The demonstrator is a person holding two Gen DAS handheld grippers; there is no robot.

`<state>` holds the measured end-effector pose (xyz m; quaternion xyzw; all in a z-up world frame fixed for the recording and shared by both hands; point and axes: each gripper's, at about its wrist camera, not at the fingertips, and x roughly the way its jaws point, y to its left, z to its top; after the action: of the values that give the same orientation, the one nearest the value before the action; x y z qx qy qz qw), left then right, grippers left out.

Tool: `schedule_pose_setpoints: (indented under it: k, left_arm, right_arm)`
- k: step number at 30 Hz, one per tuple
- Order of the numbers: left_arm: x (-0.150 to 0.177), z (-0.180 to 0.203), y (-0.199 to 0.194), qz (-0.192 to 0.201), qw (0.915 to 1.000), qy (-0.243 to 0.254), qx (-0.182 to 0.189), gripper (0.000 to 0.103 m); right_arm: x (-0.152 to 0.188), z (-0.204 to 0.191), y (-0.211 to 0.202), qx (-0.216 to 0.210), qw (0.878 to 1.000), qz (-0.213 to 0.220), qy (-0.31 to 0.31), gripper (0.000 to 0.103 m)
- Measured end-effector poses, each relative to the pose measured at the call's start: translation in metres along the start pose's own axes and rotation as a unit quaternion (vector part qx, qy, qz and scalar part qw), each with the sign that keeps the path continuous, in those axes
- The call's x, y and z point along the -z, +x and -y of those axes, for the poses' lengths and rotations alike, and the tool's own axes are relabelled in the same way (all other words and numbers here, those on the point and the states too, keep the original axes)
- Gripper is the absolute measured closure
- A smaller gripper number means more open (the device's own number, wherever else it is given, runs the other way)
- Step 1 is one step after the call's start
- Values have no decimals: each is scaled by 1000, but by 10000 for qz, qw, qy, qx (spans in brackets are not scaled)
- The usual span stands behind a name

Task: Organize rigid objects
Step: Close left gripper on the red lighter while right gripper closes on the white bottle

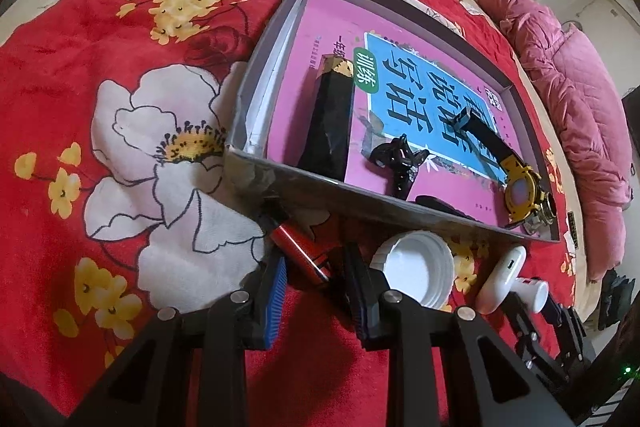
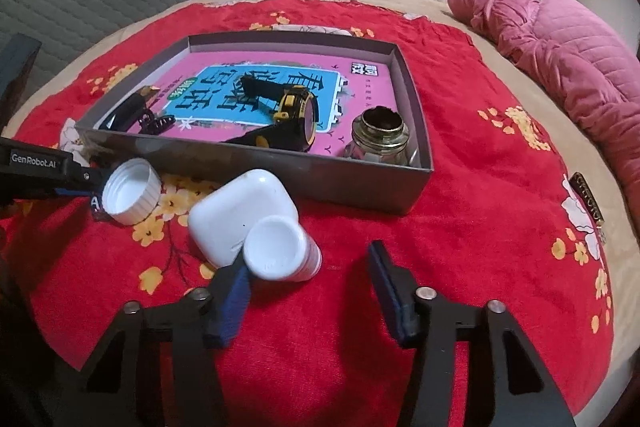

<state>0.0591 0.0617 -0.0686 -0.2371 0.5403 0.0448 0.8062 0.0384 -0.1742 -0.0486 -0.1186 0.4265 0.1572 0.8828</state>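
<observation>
- A grey box (image 2: 404,183) sits on a red flowered blanket (image 2: 480,227), with a pink book (image 2: 360,95) lining its floor.
- In the box: a yellow-and-black watch (image 2: 298,117), a black hair clip (image 2: 154,121), a black faceted stick (image 1: 330,123) with a gold tip, and a small glass jar (image 2: 378,141) with a brass neck in the near right corner.
- A pink quilted coat (image 2: 568,55) lies on the bed to the right, well apart from the box.
- Outside the box, just beside its near wall, lie a red lighter (image 1: 298,251), a white cap (image 2: 130,197), a white earbud case (image 2: 240,213) and a small white bottle (image 2: 282,249).
- The left gripper (image 1: 316,291) has its fingers apart, one on each side of the lighter; whether they touch it I cannot tell.
- The lighter lies flat, its long axis slanting from the box wall down toward the gripper, black head end nearest the box.
- It is glossy red with a dark top.
- The cap lies open side up, just right of the left gripper's right finger and close to the box wall.
- The right gripper (image 2: 310,291) is wide open; its left finger (image 2: 234,291) touches the bottle and the case edge.
- The bottle lies on its side, base toward the camera, resting against the case.
</observation>
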Motion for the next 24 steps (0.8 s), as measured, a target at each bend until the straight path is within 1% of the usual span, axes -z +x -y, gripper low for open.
schedule_pose_setpoints:
  k: [2, 8, 17, 21, 24]
  left_arm:
    - [1, 1, 1, 27, 10000, 43, -27, 74]
    - [1, -2, 2, 70, 9999, 60, 78, 74]
    - [4, -13, -1, 92, 9997, 62, 237, 75]
    - [5, -12, -6, 106, 9996, 186, 194, 76]
    - [7, -16, -8, 112, 9994, 119, 303, 77]
  right_arm:
    - [-1, 1, 0, 33, 10000, 36, -22, 59]
    - [-1, 3, 2, -92, 9999, 68, 19, 71]
    - [0, 4, 4, -112, 9999, 27, 43, 73]
    - [1, 6, 6, -143, 9998, -30, 97, 75]
    - [2, 6, 7, -147, 9998, -26, 103, 76]
